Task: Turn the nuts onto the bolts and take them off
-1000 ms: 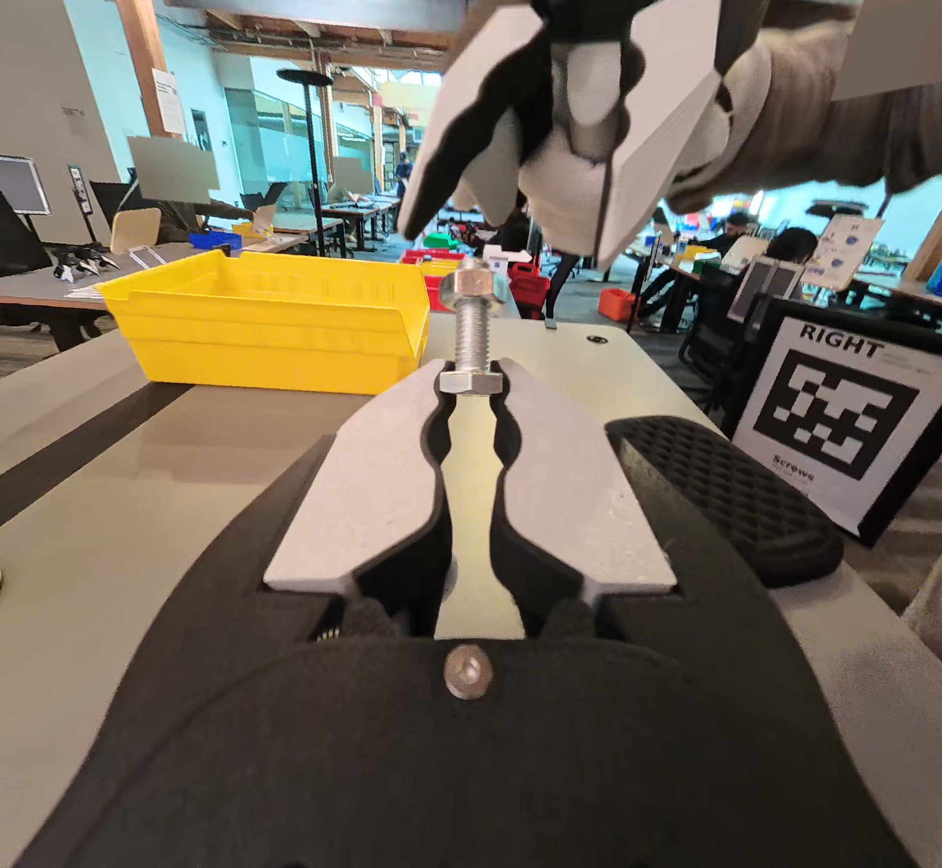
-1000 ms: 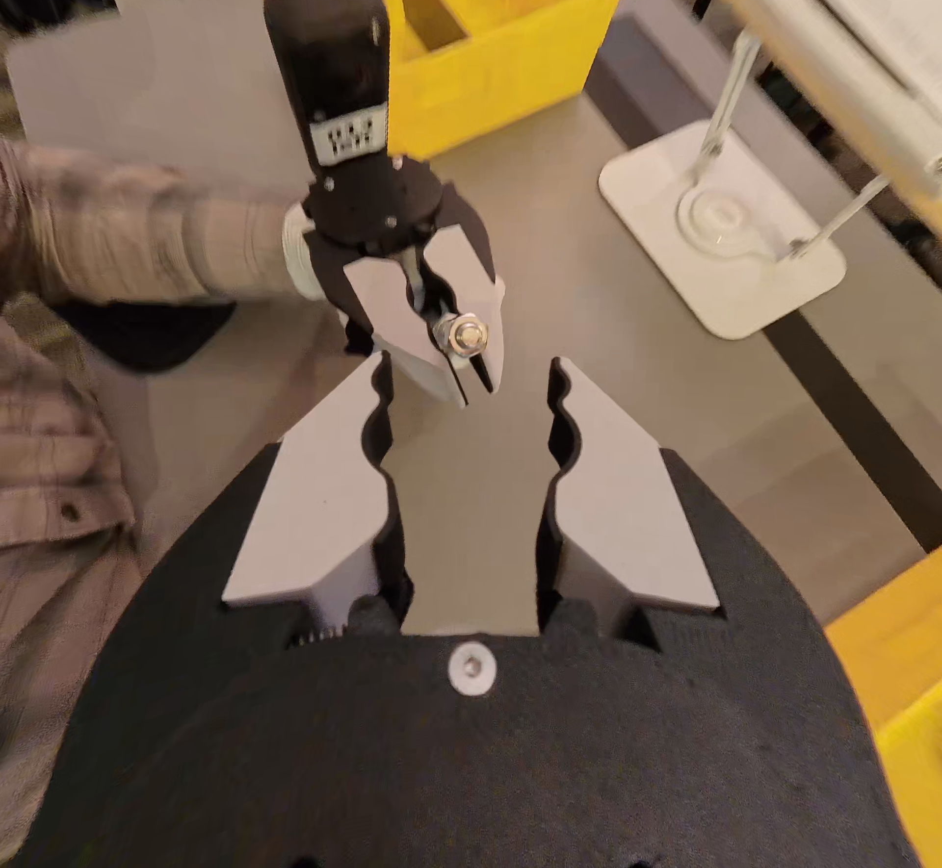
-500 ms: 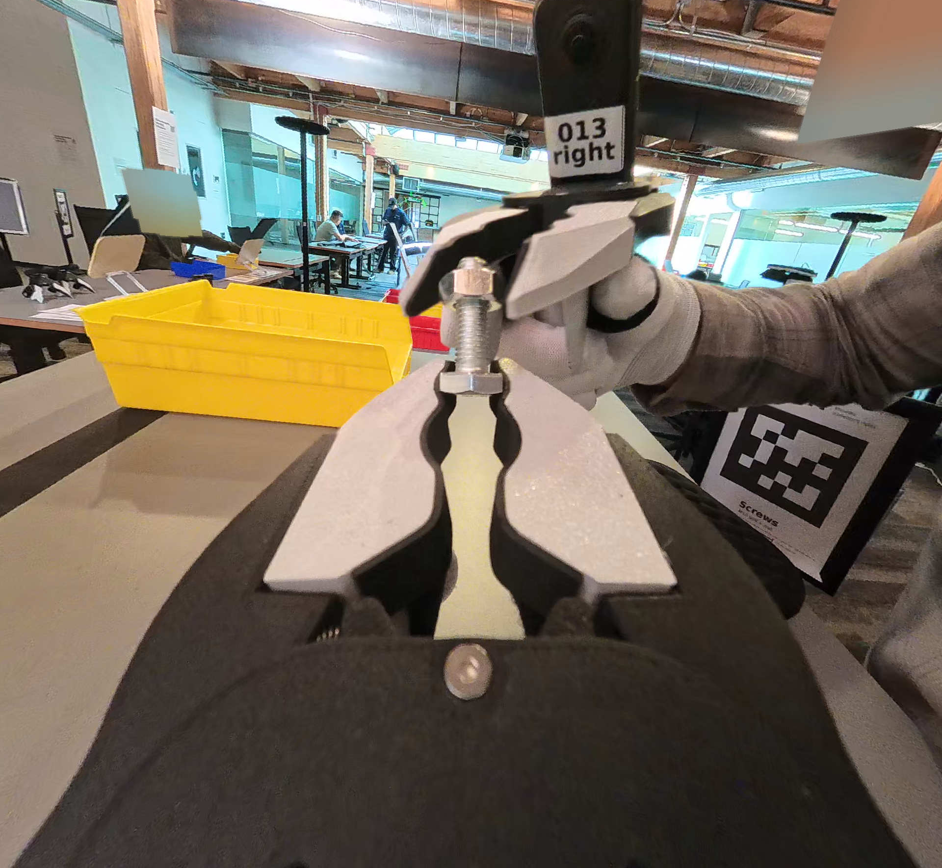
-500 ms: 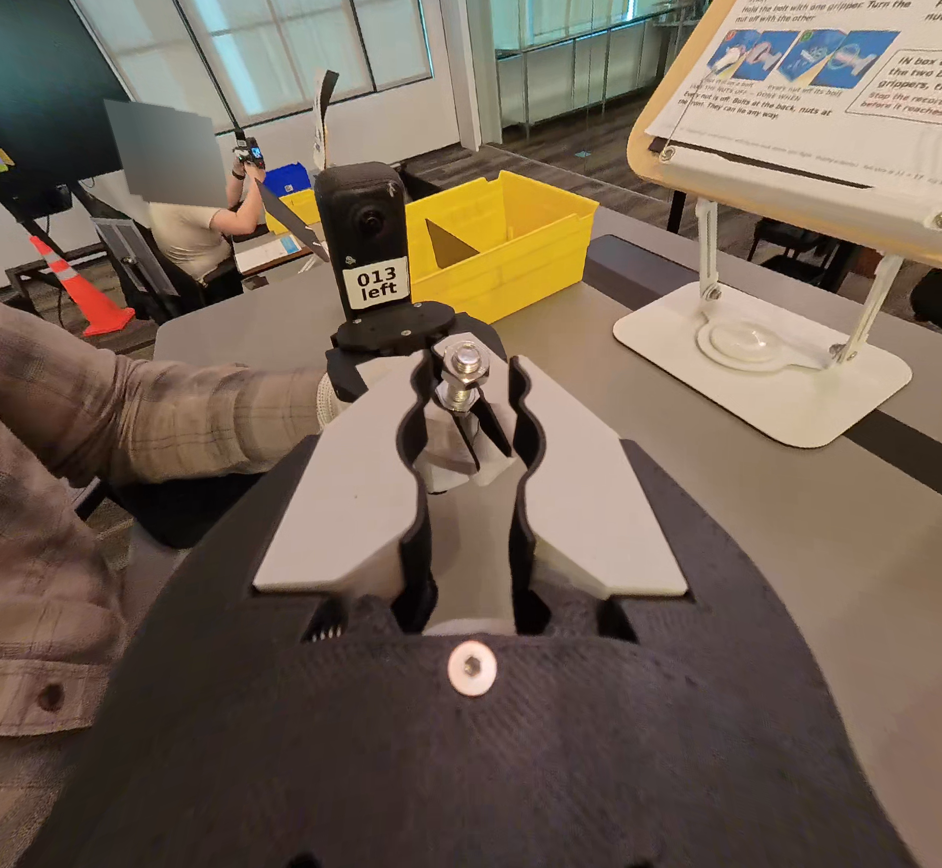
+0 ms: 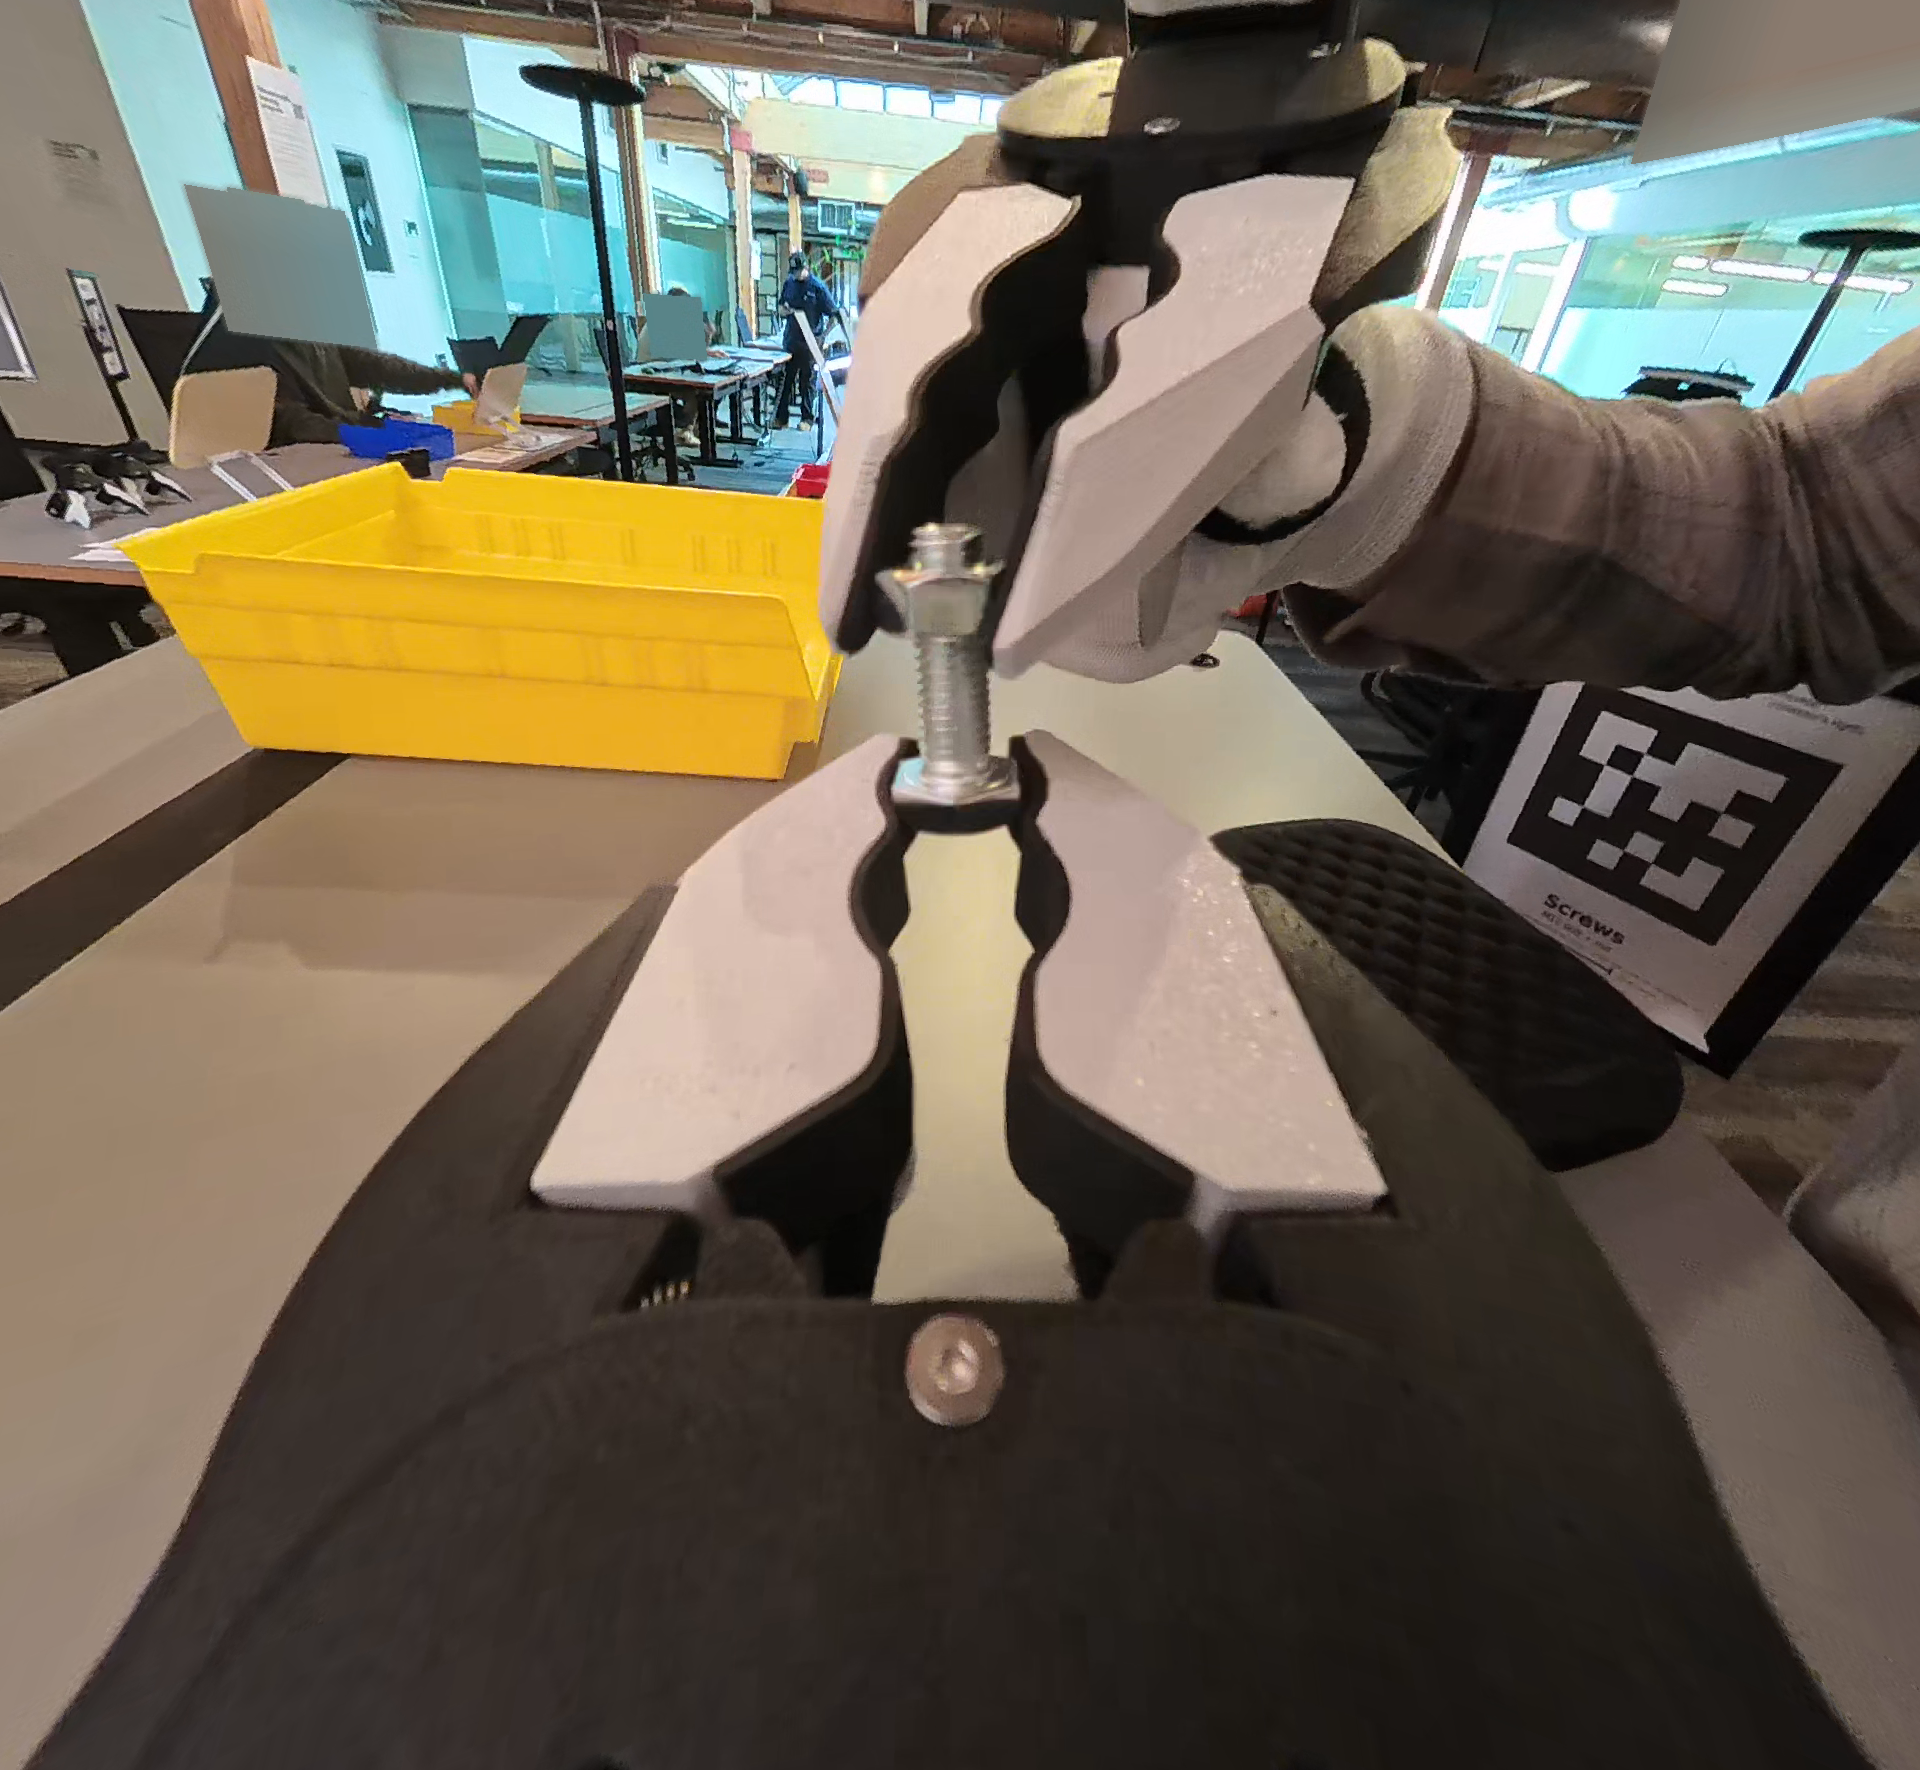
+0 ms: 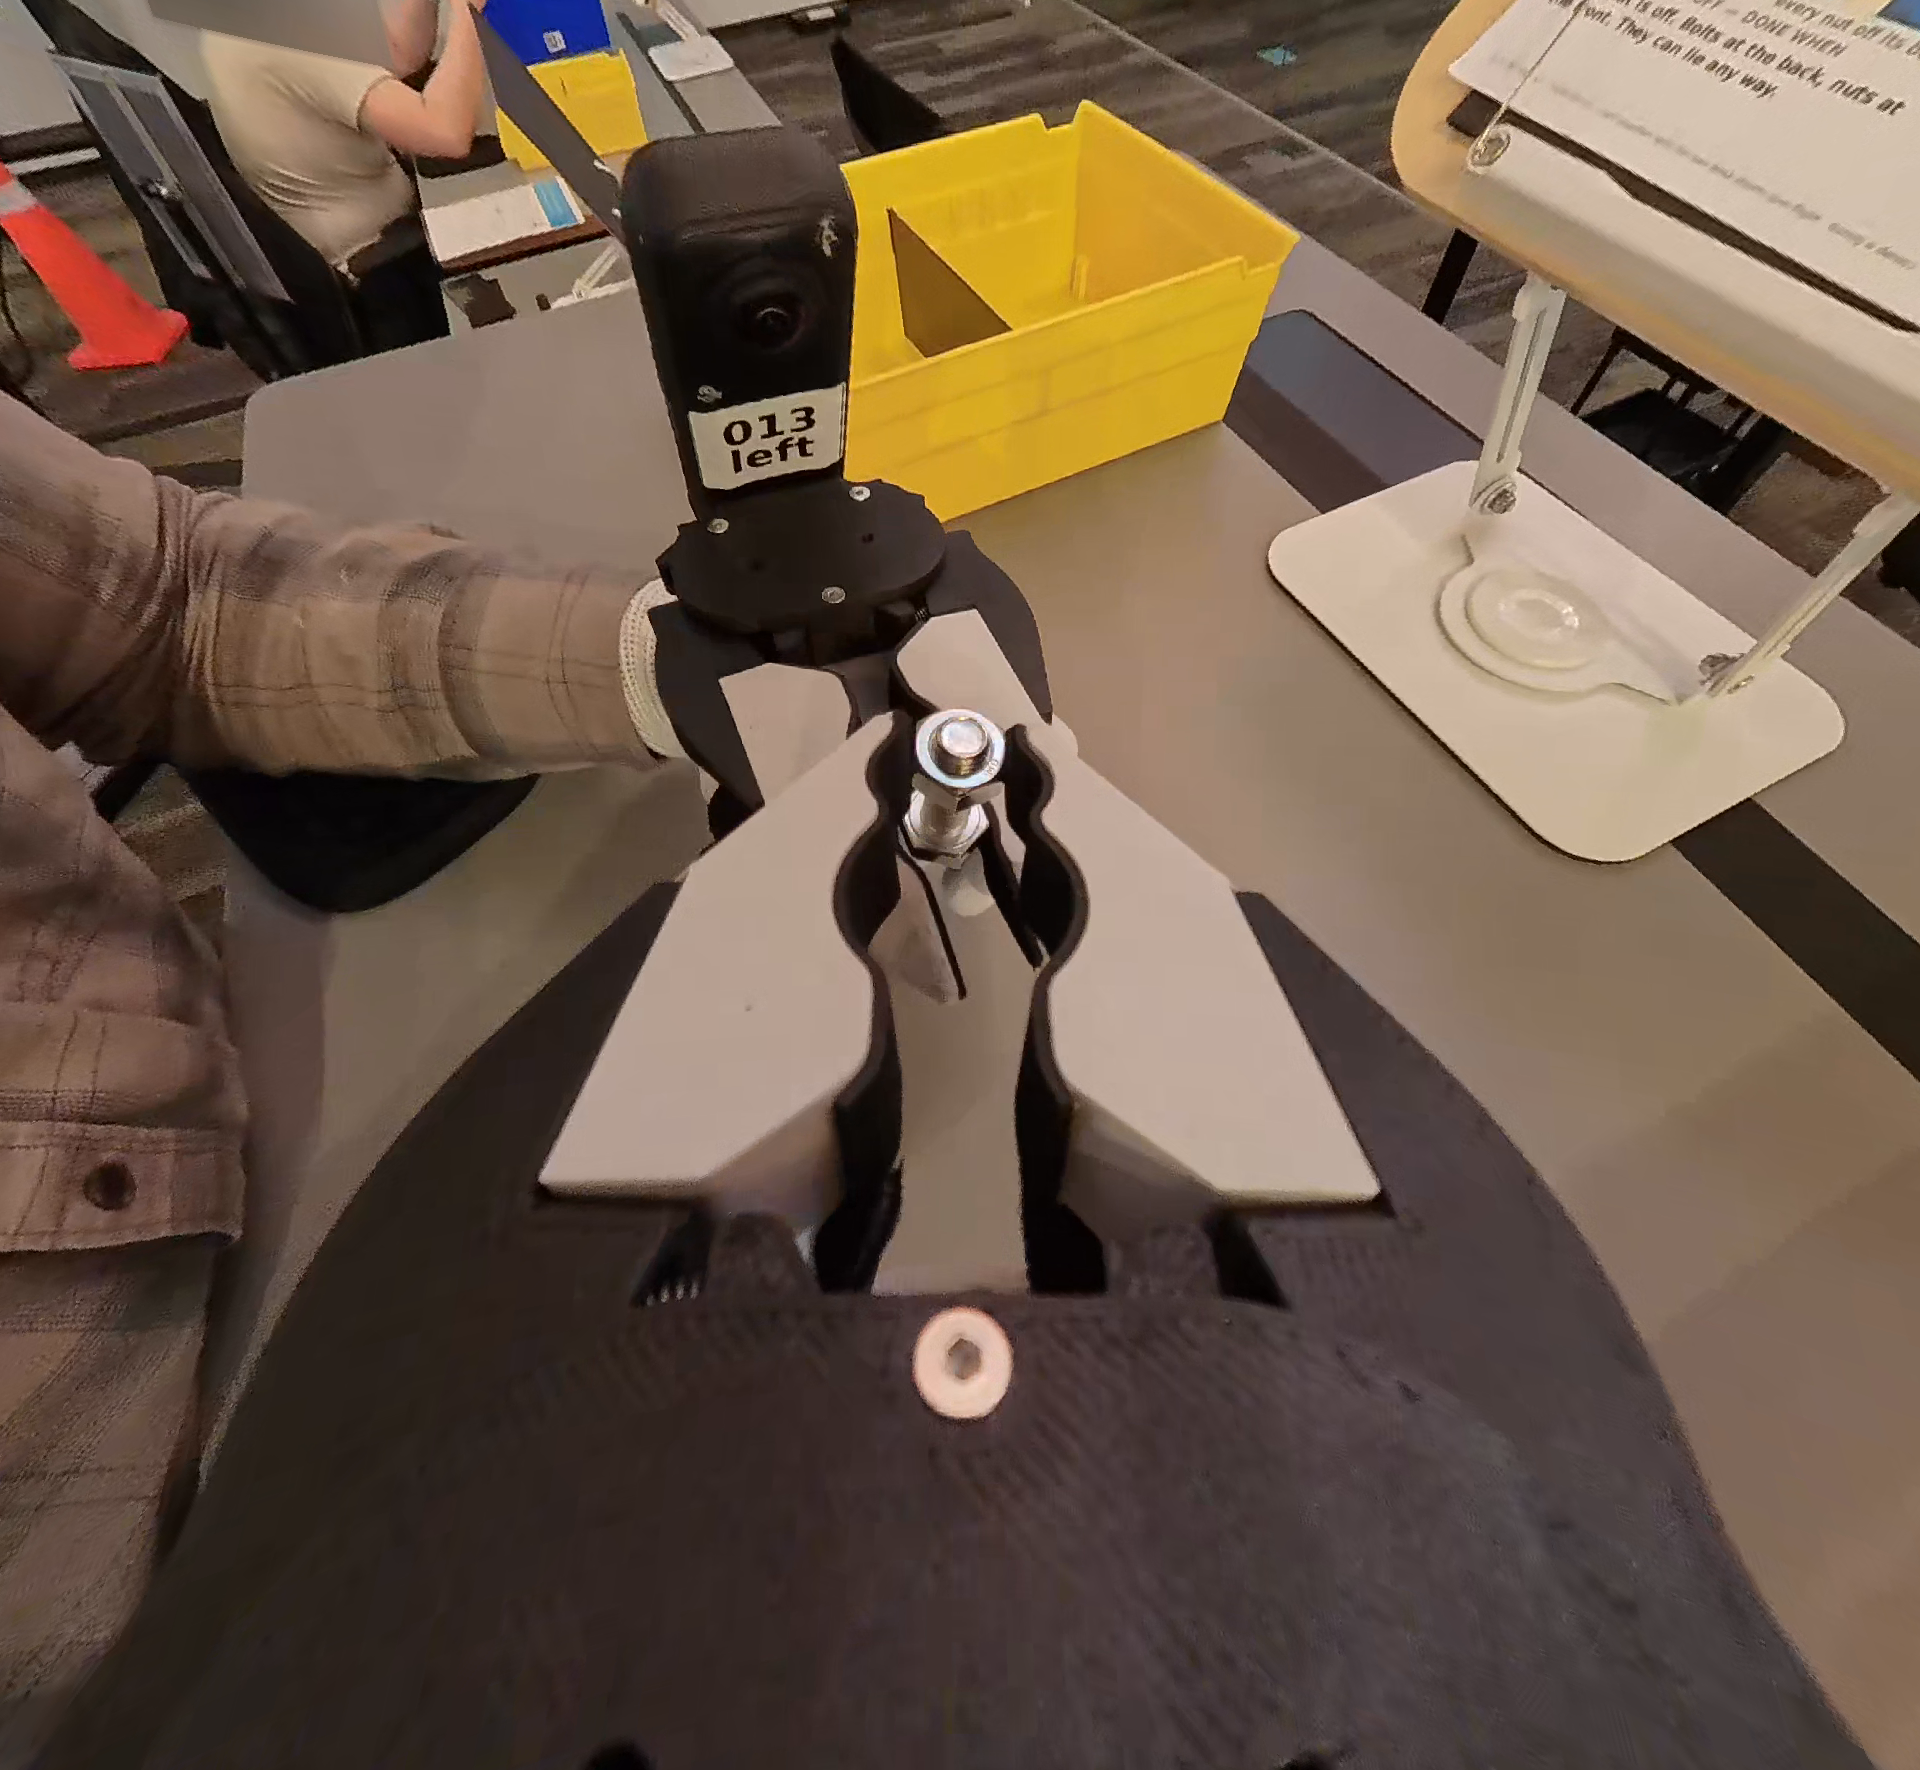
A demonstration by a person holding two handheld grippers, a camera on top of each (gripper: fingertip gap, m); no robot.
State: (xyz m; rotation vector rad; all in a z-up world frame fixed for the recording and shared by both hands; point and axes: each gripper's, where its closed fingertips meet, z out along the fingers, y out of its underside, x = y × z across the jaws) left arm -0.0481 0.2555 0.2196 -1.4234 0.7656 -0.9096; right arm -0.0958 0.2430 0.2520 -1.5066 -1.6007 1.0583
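- Left wrist view: the left gripper (image 5: 954, 790) pinches the hex head of the bolt (image 5: 950, 681) at its fingertips, and the bolt stands upright, threads up.
- Up at the top of the thread sits the nut (image 5: 938, 586), and the right gripper (image 5: 920, 619) comes down from above with its tips closed on the nut's flats (a snug pinch, one tip each side).
- Right wrist view shows the same from above: the nut (image 6: 958, 756) sits between the right gripper's (image 6: 956, 764) tips, the bolt (image 6: 943, 821) runs down to the left gripper (image 6: 945, 873) beneath.
- A gloved hand (image 5: 1340, 484) in a plaid sleeve holds the right gripper; the other sleeve (image 6: 312, 640) reaches in from the left side.
- Behind, on the grey worktop (image 6: 1299, 889), a yellow bin (image 6: 1070, 349) with a divider stands well apart from the grippers.
- To its right a white stand (image 6: 1548, 671) carries an instruction sheet.
- Off the worktop's right edge leans a board with a black-and-white marker (image 5: 1673, 816).
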